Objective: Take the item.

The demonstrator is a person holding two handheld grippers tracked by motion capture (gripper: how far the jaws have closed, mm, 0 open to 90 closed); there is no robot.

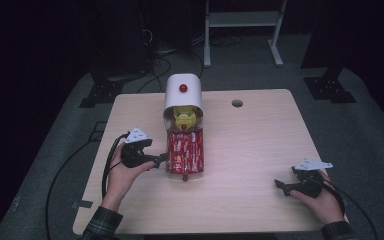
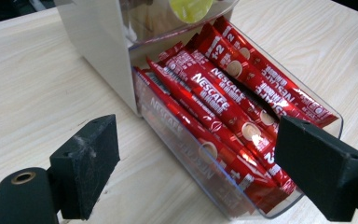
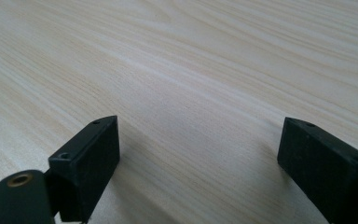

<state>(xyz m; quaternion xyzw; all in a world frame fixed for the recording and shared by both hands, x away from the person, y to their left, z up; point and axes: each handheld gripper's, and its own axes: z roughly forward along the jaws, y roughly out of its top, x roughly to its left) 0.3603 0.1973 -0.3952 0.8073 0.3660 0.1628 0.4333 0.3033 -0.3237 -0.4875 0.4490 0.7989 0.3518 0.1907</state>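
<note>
— Nearest thing? The left claw (image 2: 196,163), jaws spread wide, nothing between them but air. It sits low at the left side of the clear tray (image 2: 223,200), close to the tray wall; whether it touches, I cannot tell.

— And the tray?

— Clear plastic, packed with red coffee sticks (image 2: 214,102) lying lengthwise, "Nescafe" printed on them. From the high view one stick pokes out past the tray's near end. The tray juts from the front of a white dispenser (image 1: 183,92) with a rounded top and a red knob (image 1: 183,88). Something yellow (image 1: 183,119) shows in the dispenser's open front, above the sticks; too small to name.

— Where on the surface?

— The dispenser stands at the middle of the pale wood surface (image 1: 250,145), toward the far edge, tray pointing at the person.

— Right side?

— The right claw (image 1: 285,187) rests near the front right corner, well apart from the dispenser. Jaws spread, bare wood grain between them in its own view.

— Hands?

— The left hand (image 1: 125,172) grips its tool from below; plaid sleeve at the bottom edge. A small round hole (image 1: 237,103) sits in the surface near the far edge.
</note>
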